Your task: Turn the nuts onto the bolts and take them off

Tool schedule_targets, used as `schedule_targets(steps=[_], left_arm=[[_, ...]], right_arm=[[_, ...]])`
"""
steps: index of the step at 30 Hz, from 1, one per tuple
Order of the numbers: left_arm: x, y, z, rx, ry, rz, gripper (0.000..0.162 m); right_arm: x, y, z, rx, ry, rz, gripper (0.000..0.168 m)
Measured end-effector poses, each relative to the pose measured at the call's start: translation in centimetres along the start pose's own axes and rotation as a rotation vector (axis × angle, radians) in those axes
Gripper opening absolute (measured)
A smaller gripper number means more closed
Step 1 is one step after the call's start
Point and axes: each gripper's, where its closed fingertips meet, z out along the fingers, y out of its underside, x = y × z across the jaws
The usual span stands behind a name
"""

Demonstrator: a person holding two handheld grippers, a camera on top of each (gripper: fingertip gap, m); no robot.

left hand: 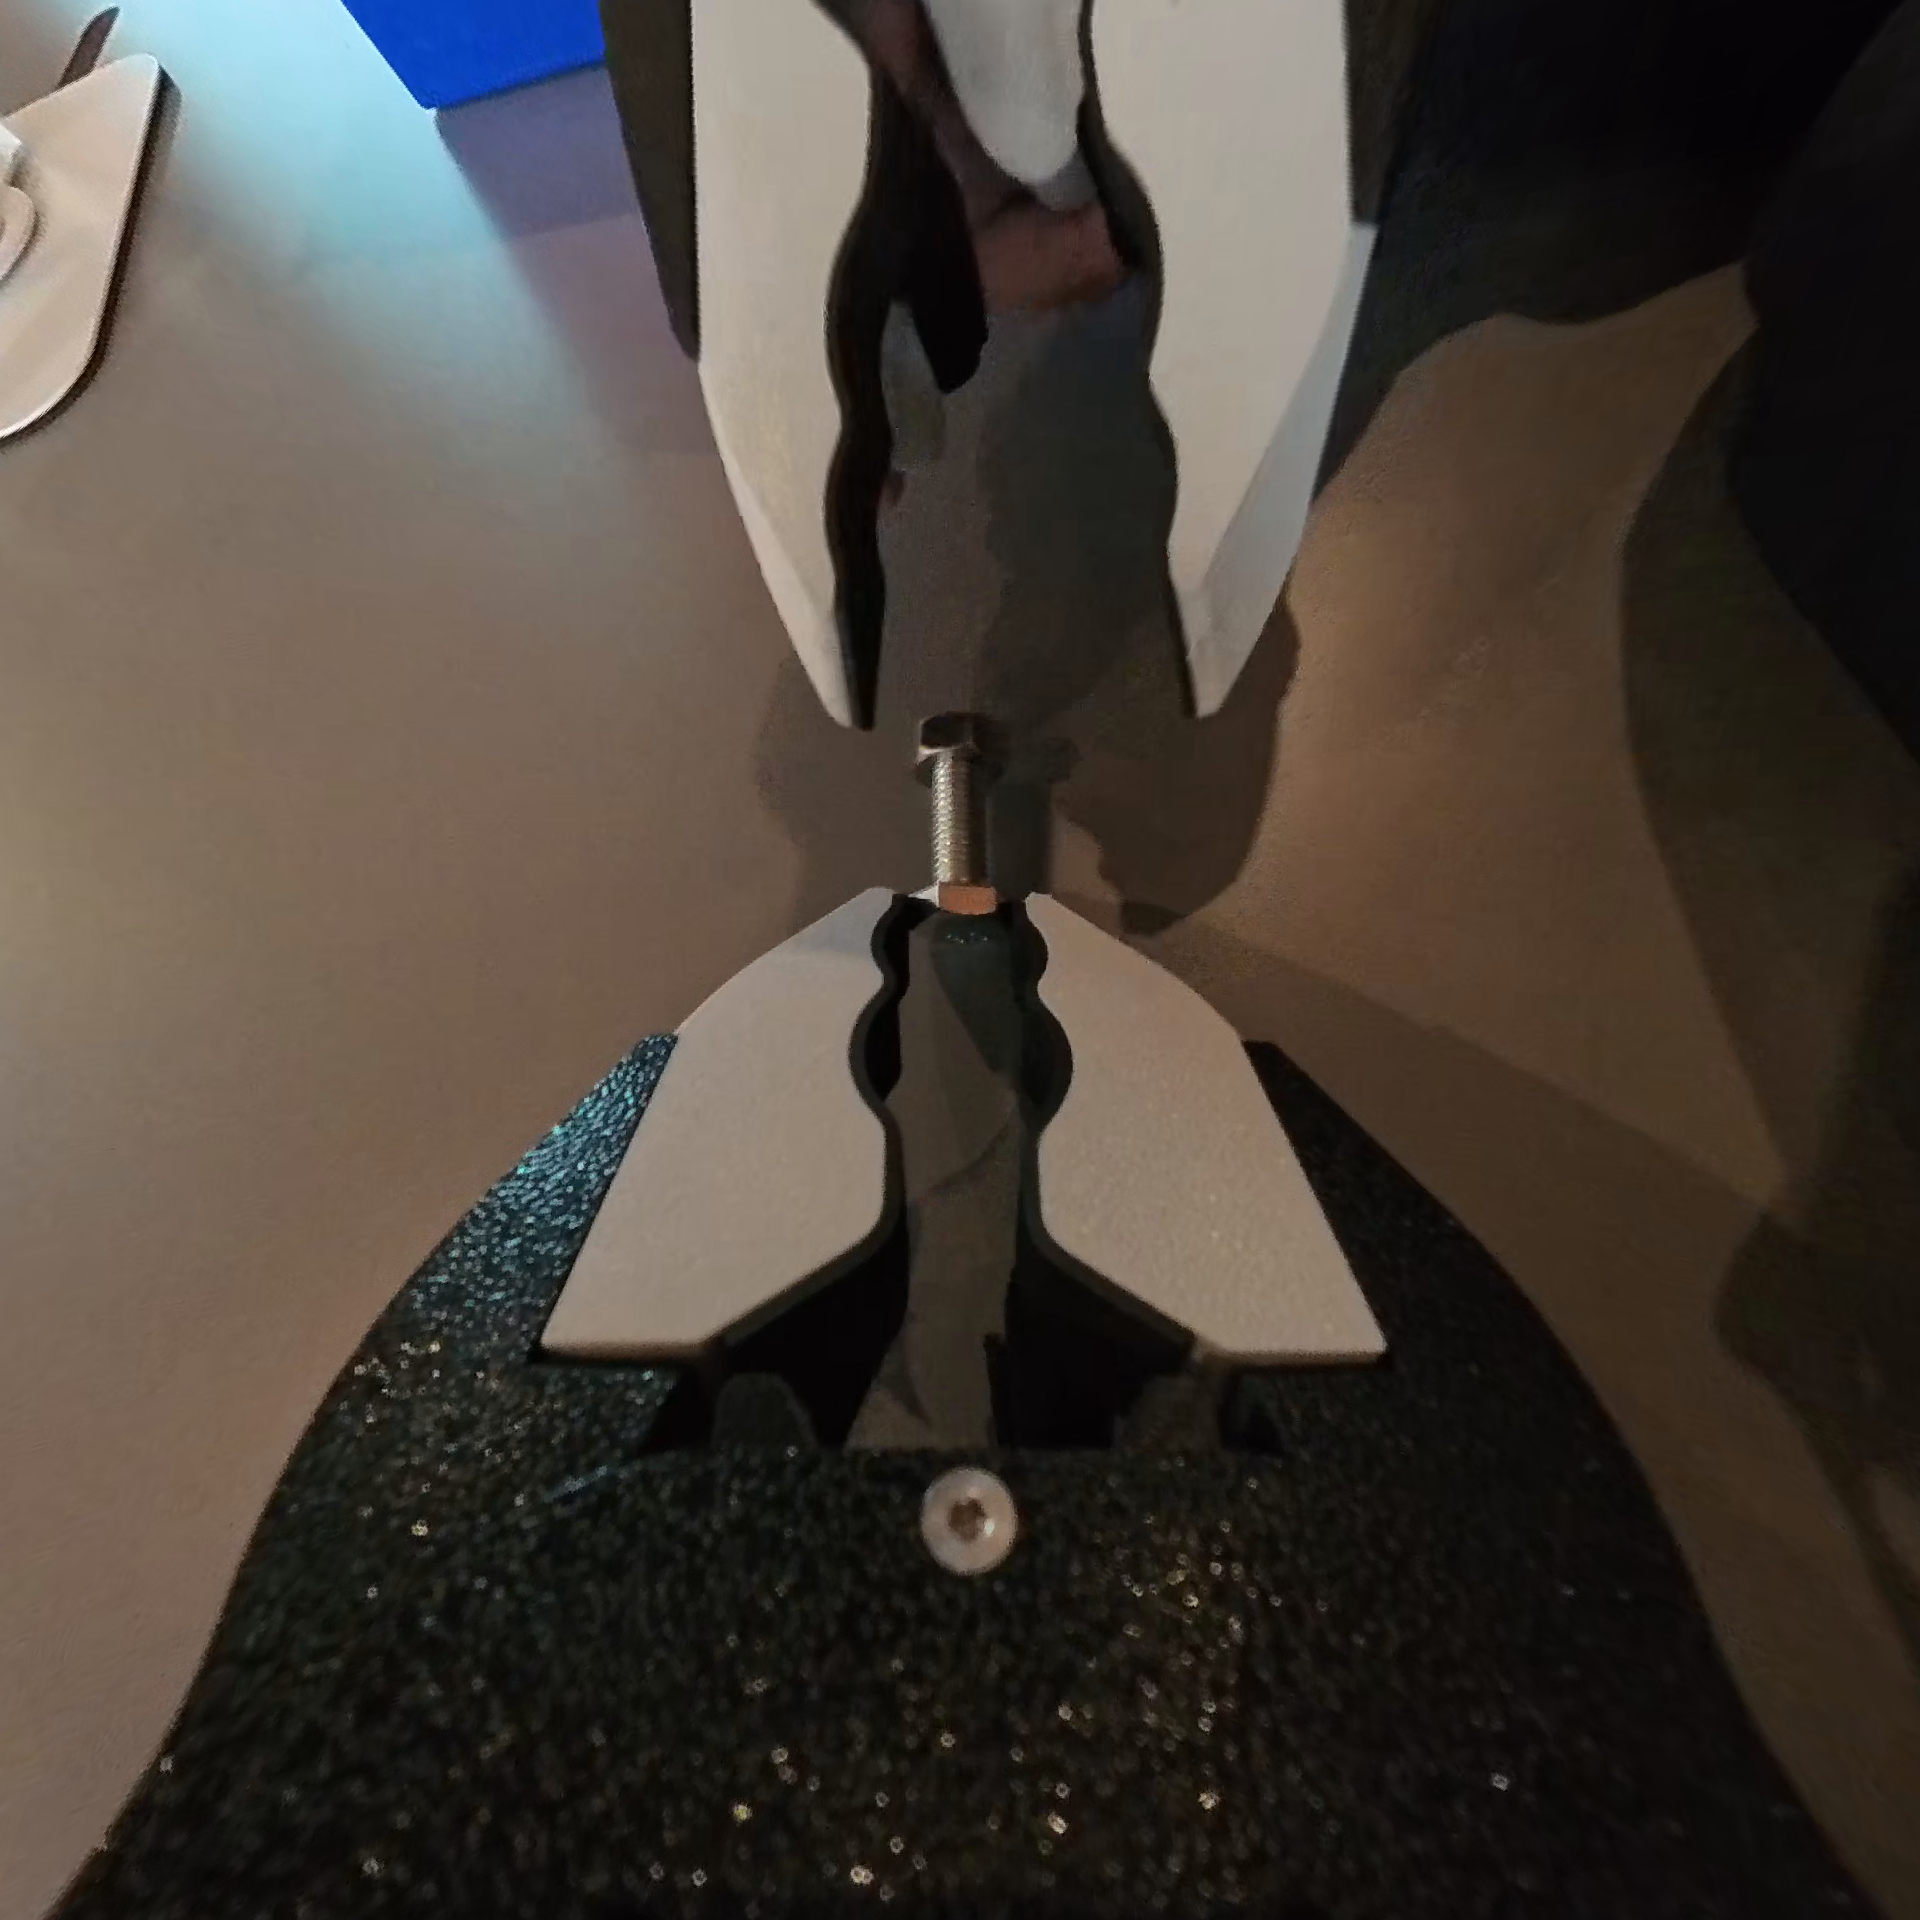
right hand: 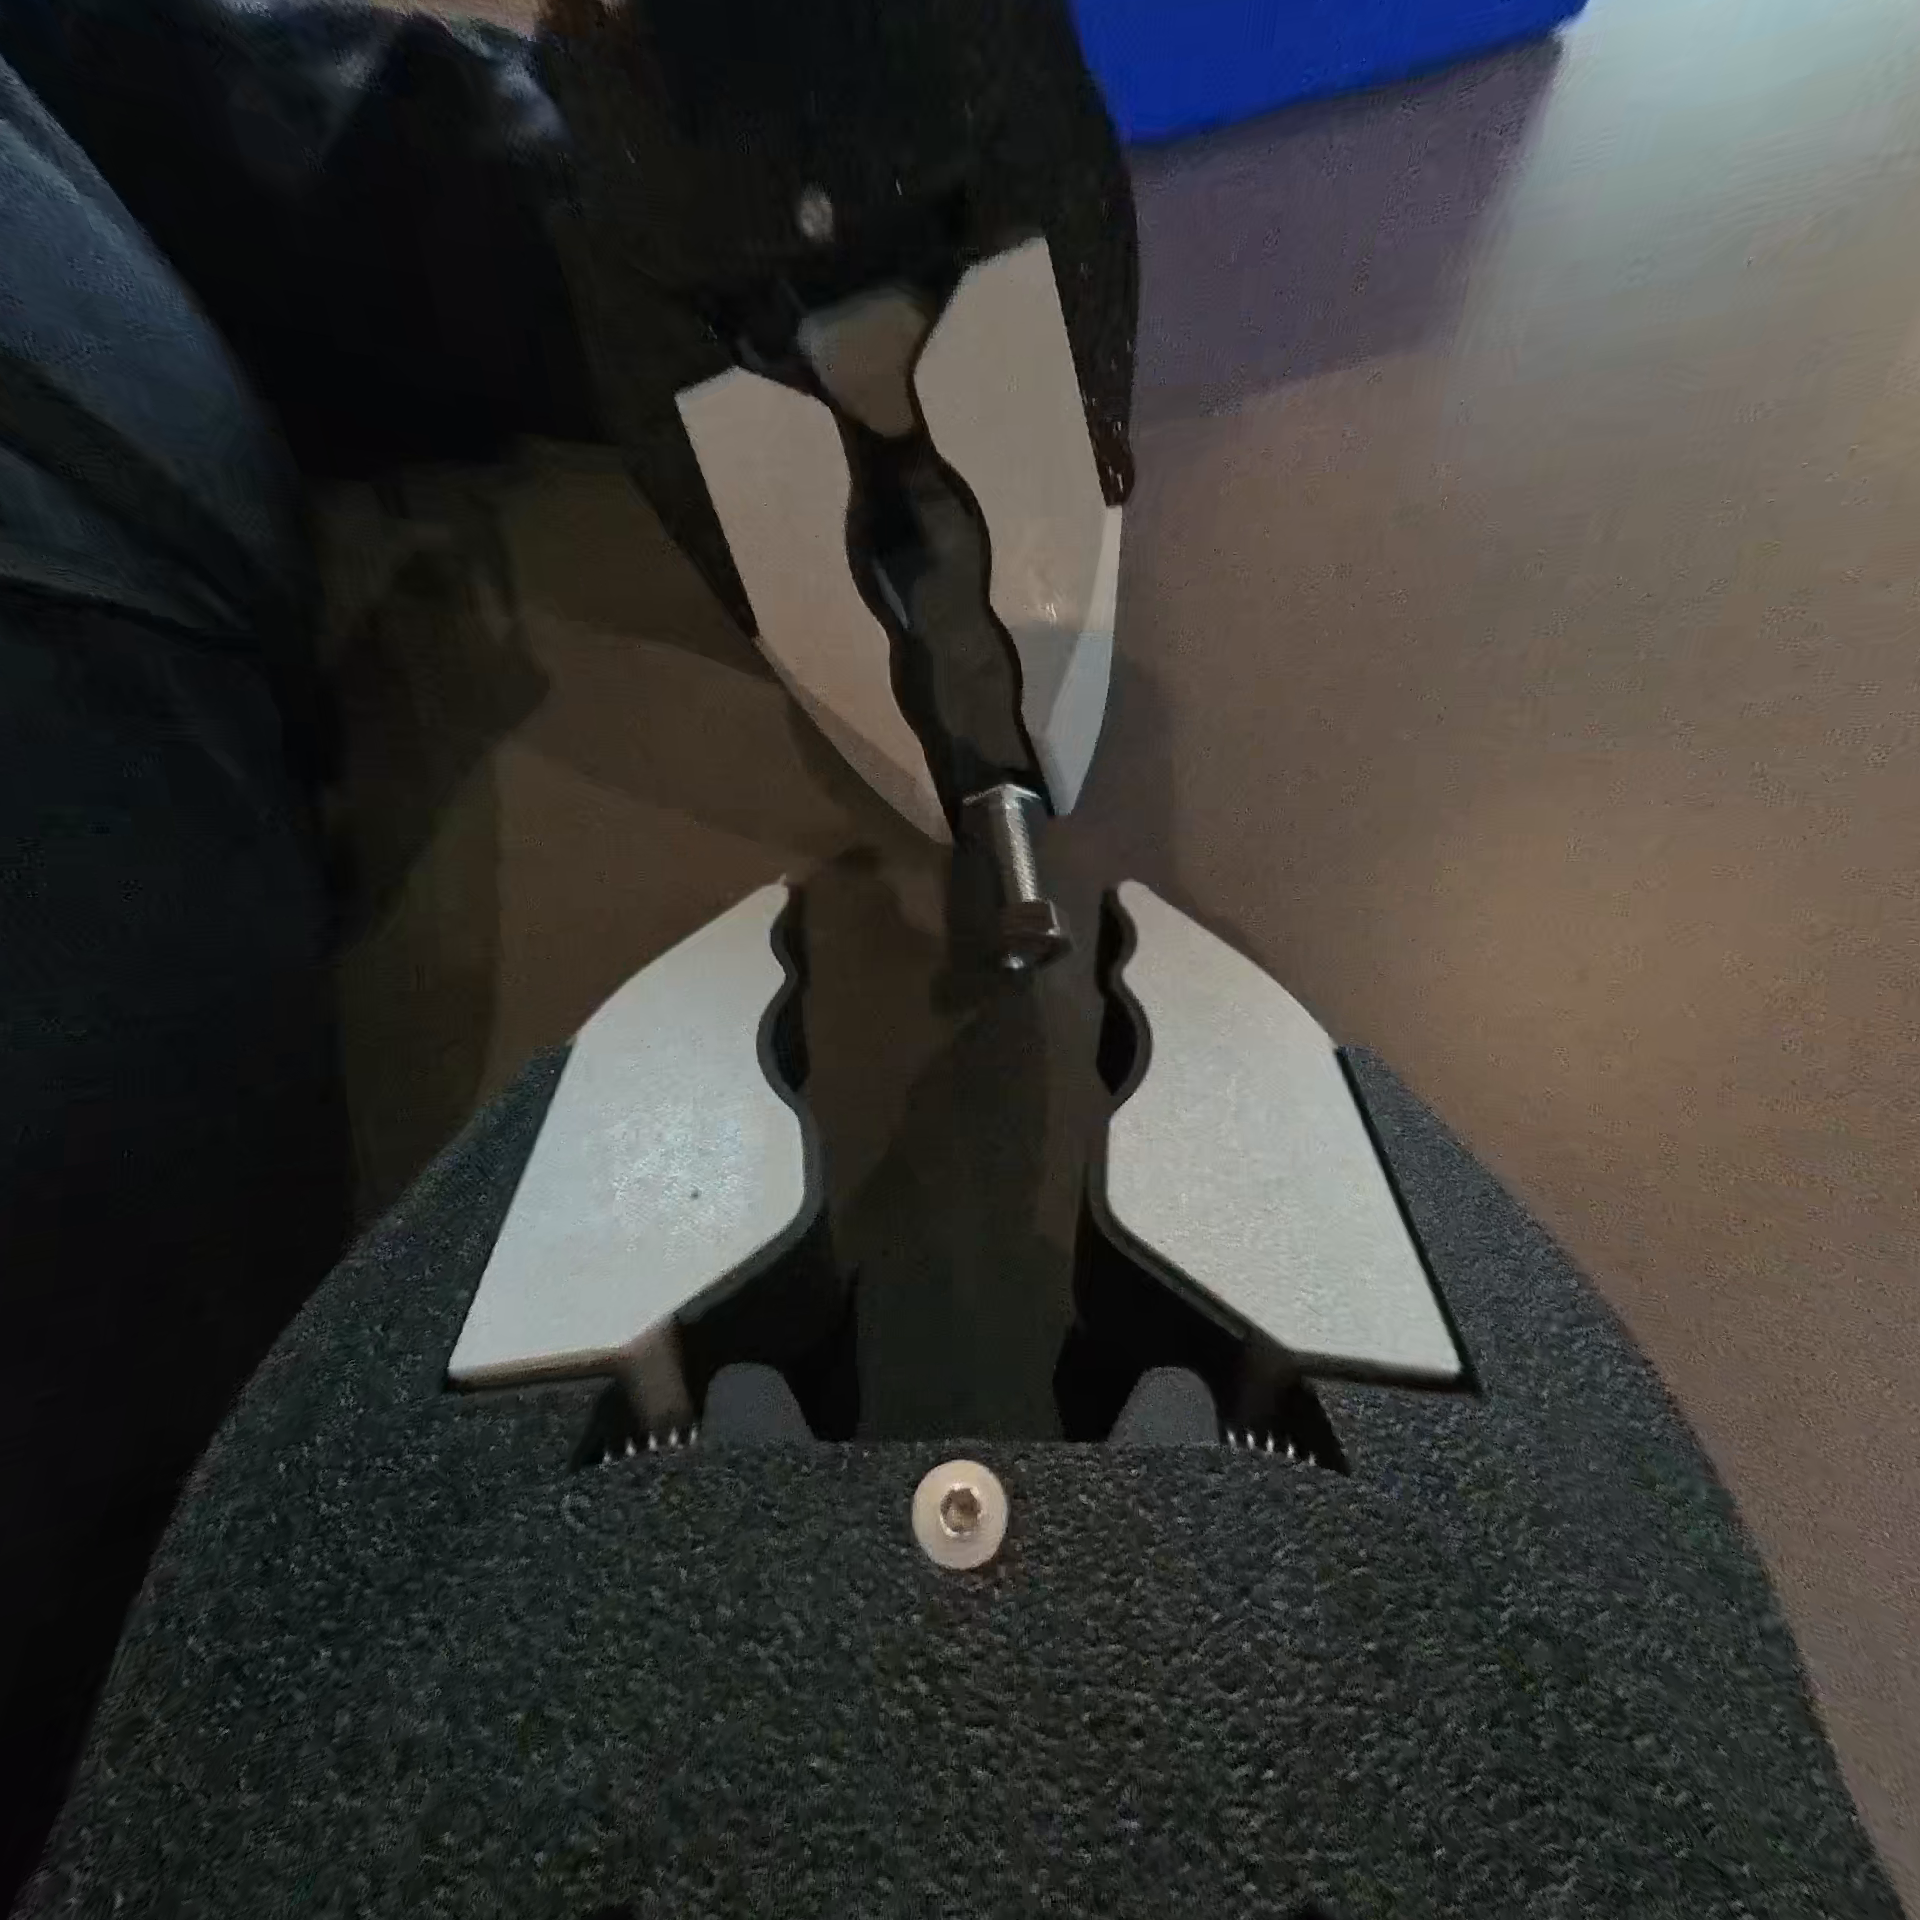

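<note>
A steel bolt with a nut on its thread end hangs in the air above the brown table. My left gripper is shut on the nut, and the bolt points straight away from it. My right gripper faces it from the far side, open, with the bolt's hex head by its left fingertip. In the right wrist view my right gripper is open, and the bolt head lies between its tips, nearer the right finger. The left gripper grips the bolt's far end there.
A blue box stands at the far side of the table and also shows in the right wrist view. A white flat object lies at the far left. A person's dark clothing fills the left of the right wrist view. Less than 4 cm separates the two grippers' tips.
</note>
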Motion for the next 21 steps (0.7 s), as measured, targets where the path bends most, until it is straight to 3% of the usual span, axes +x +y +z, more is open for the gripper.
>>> schedule_targets(steps=[4,6,8,11,14,16,18,19,21], left_arm=[[0.1,0.0,0.0,0.000,0.005,0.001,0.018],[0.0,0.0,0.0,-0.001,0.000,-0.001,0.018],[0.0,0.0,0.0,-0.001,0.003,-0.002,0.018],[0.0,0.0,0.0,0.000,0.003,-0.001,0.018],[0.0,0.0,0.0,0.000,0.003,-0.001,0.018],[0.0,0.0,0.0,-0.001,0.005,-0.001,0.018],[0.0,0.0,0.1,-0.002,0.003,-0.004,0.018],[0.0,0.0,0.1,-0.001,0.003,-0.003,0.018],[0.0,0.0,0.0,-0.001,0.004,-0.002,0.018]], right_arm=[[-0.5,0.5,0.3,-0.035,-0.025,-0.022,0.048],[-1.6,-0.1,-0.3,0.007,-0.099,-0.035,0.030],[-1.8,-0.8,-0.7,0.051,-0.116,-0.019,0.030],[-0.4,-0.1,-0.2,0.009,-0.020,-0.027,0.046],[-0.4,0.4,0.2,-0.026,-0.010,-0.040,0.052],[-1.0,0.3,0.0,-0.022,-0.047,-0.047,0.043],[-2.3,-0.5,-0.7,0.029,-0.140,-0.048,0.021],[-2.1,-0.6,-0.8,0.038,-0.123,-0.060,0.019],[-0.8,-0.2,-0.7,0.017,-0.023,-0.090,0.032]])
